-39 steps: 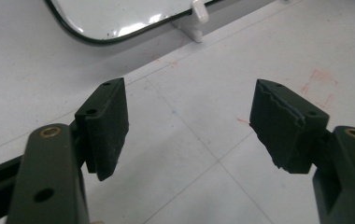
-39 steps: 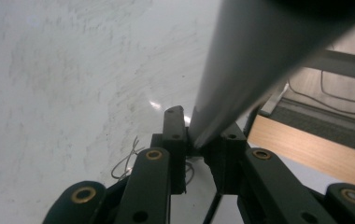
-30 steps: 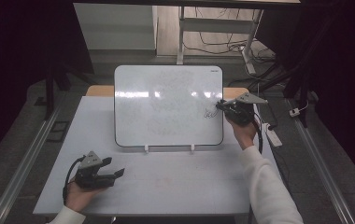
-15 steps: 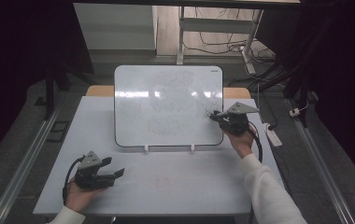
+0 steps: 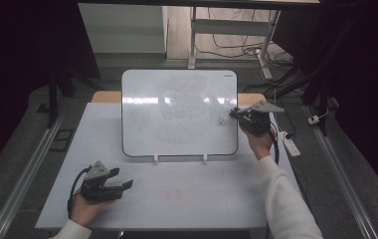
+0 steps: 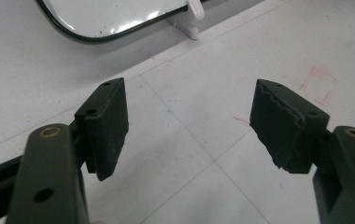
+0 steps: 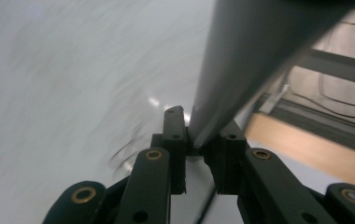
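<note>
A white dry-erase board (image 5: 177, 114) stands tilted on small white feet at the middle of the table. A small black scribble (image 5: 222, 120) sits near its right edge. My right gripper (image 5: 233, 113) is at that edge, level with the scribble, shut on a grey marker (image 7: 222, 88) whose shaft rises toward the camera. The right gripper (image 7: 196, 137) faces the board surface (image 7: 63, 70), with the scribble (image 7: 124, 151) just left of its jaws. My left gripper (image 5: 123, 186) rests low at the table's front left, open and holding nothing (image 6: 189, 126). The board's lower corner (image 6: 110, 18) lies beyond it.
The white table (image 5: 202, 209) carries a faint red square mark (image 5: 173, 194) (image 6: 318, 84) in front of the board. A white power strip (image 5: 290, 142) lies off the table's right edge. Metal rails (image 5: 23, 184) run along the floor on both sides.
My right gripper dipped along the board's right edge, then came back up a little, staying by the scribble. The left gripper has stayed put.
</note>
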Motion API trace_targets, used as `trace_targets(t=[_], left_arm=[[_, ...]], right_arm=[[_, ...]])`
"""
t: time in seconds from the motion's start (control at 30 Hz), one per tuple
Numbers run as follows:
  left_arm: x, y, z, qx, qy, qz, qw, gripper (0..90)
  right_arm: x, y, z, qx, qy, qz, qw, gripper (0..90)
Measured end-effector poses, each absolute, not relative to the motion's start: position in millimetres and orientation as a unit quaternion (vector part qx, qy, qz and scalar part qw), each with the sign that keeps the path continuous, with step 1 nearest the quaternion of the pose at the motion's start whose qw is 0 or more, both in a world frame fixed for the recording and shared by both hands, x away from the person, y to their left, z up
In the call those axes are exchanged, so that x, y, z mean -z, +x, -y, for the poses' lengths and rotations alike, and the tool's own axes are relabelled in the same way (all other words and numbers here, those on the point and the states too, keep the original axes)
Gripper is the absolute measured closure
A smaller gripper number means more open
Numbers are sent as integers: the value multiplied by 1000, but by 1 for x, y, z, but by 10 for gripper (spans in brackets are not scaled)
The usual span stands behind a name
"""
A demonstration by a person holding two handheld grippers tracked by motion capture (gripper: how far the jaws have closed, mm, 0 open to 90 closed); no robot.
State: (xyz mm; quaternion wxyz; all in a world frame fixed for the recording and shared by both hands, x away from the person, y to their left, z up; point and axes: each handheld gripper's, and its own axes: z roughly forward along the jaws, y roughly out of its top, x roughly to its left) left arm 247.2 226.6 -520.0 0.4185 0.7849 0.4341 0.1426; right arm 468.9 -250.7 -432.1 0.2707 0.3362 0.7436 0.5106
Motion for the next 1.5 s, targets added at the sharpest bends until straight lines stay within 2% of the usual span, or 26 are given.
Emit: trace_targets(t=[0.23,0.43,0.57,0.67,0.73,0.8,0.9,0.97,1.13,1.17,1.2,1.33,1.43,1.5], left_arm=[[521,248,-231,-140,782,-438,420,291],[520,247,-228,-142,784,-434,421,291],[520,248,-230,-142,783,-437,420,291],[521,248,-230,-140,782,-438,420,290],[520,248,-229,-141,783,-437,420,290],[520,247,-228,-142,783,-435,421,290],[520,247,-229,-142,783,-436,420,291],[521,248,-230,-141,781,-440,420,291],[520,247,-230,-142,782,-437,422,290],[519,246,-230,-144,782,-437,422,291],[519,246,-230,-144,781,-436,422,291],[521,249,-231,-140,782,-439,420,291],[520,248,-229,-141,782,-437,421,291],[519,247,-229,-142,783,-435,421,291]], right_arm=[[436,462,233,-487,287,-783,259,778],[421,482,245,-508,338,-743,274,778],[436,465,227,-494,293,-781,245,778],[438,461,224,-480,275,-795,248,778],[431,466,229,-489,302,-773,269,778],[429,472,230,-506,319,-759,258,778],[438,463,211,-492,278,-790,239,779],[439,458,204,-472,252,-806,253,778],[433,470,221,-504,307,-766,255,778],[434,466,218,-500,304,-769,257,778],[442,456,209,-486,276,-797,232,779],[447,449,205,-464,241,-818,240,778],[438,461,222,-491,296,-778,256,779],[439,463,225,-506,312,-765,248,778]])
